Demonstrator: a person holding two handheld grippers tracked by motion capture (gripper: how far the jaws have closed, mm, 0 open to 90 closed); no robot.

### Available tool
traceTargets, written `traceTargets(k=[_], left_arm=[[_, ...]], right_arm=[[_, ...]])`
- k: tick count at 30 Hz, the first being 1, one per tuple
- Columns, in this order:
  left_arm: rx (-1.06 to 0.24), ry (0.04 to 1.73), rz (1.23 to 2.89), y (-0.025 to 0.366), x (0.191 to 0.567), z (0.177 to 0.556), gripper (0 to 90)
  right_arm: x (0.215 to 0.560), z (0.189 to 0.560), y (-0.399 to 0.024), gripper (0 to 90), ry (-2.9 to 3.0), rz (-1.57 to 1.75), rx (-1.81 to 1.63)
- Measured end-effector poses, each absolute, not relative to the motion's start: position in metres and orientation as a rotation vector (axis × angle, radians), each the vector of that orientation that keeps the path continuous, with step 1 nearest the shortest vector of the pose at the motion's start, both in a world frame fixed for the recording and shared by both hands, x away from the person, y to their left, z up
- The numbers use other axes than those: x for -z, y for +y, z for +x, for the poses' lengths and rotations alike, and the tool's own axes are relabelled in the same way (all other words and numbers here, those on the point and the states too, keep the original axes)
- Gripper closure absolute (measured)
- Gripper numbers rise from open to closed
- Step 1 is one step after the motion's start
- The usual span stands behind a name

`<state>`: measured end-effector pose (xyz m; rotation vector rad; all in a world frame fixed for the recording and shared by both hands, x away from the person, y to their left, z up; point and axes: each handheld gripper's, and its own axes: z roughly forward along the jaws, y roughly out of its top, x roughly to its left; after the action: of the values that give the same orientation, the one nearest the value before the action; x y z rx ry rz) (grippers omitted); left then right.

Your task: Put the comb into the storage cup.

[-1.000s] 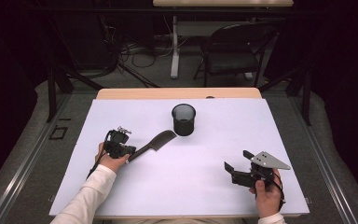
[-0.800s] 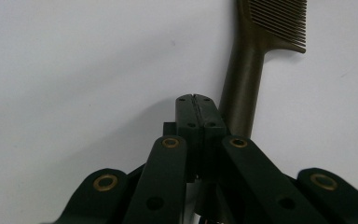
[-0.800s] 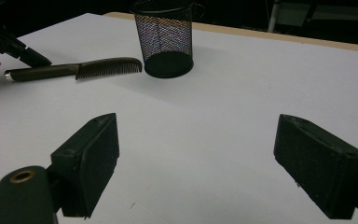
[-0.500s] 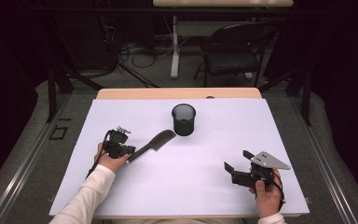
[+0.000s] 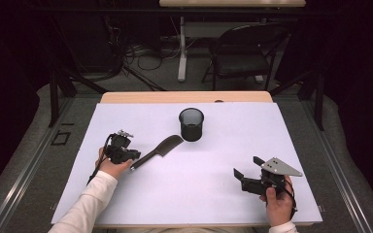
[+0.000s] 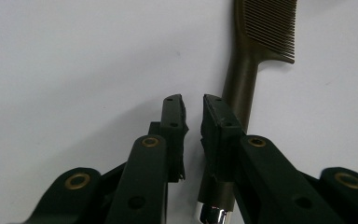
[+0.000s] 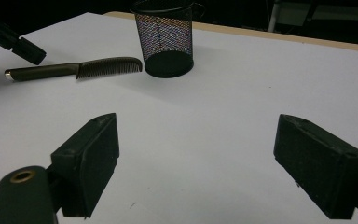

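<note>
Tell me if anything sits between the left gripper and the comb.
Nothing visible does. The left gripper is right at the comb's handle, its slightly parted jaws, just opening, beside the handle rather than around it. The mesh cup stands beyond the comb's teeth.

One comb (image 5: 158,150), one mesh cup (image 5: 191,124), two grippers, one table (image 5: 213,194), one chair (image 5: 243,53)

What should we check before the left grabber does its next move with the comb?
1. Comb lies flat on the white table: ok.
2. Left gripper jaws have just been opening, with nothing between them; the comb's handle lies under one jaw: ok.
3. Mesh cup stands upright beside the comb's toothed end: ok.
4. Right gripper open, holding nothing: ok.
5. Is the cup empty: cannot tell.
</note>
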<state>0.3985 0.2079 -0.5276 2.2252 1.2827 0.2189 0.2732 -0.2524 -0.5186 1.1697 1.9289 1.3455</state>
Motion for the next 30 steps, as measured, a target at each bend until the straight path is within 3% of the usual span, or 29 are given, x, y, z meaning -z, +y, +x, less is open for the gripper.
traceTargets(k=[30], left_arm=[[-0.183, 1.284, 2.251, 0.210, 0.515, 0.395, 38.9]], right_arm=[[0.519, 0.273, -0.252, 14.2, 1.942, 1.171, -1.336]])
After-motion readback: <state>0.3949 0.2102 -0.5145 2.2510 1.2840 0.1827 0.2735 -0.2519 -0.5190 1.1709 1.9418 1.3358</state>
